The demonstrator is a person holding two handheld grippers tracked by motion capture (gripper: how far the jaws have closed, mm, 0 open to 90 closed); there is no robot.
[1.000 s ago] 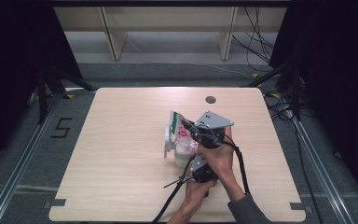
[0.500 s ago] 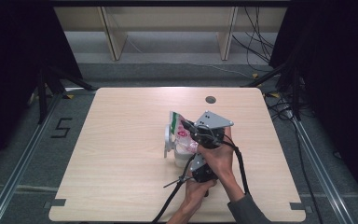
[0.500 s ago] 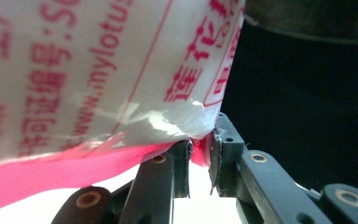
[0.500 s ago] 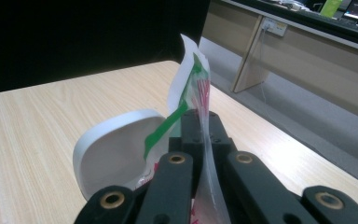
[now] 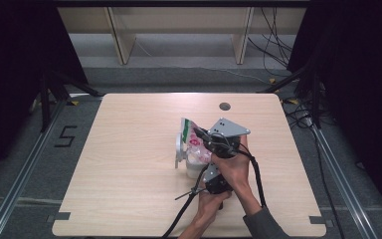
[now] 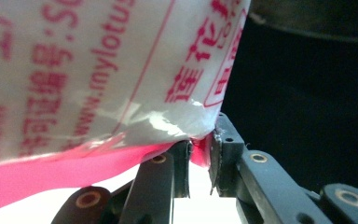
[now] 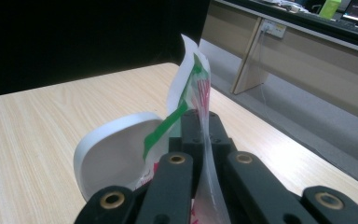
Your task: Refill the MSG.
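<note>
Here the wooden worktop [image 5: 129,164] carries a white cup [image 5: 181,152] near its middle, a printed plastic pouch [image 5: 191,137] held upright just beside it. The right gripper [image 5: 210,142] has its fingers clenched on the pouch's top edge; the left gripper [image 6: 199,154] pinches its pink bottom corner.

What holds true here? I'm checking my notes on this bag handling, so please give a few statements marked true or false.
1. The right hand-held gripper is shut on the bag. True.
2. The left hand-held gripper pinches a pink edge of the bag. True.
3. The bag lies flat on the table. False: it stands upright, held by both hand-held grippers.
4. A white cup sits beside the bag. True.
5. The print on the bag is blue. False: it is red and pink, with a green stripe.
6. The bag is at the table's far left corner. False: it is near the middle.
</note>
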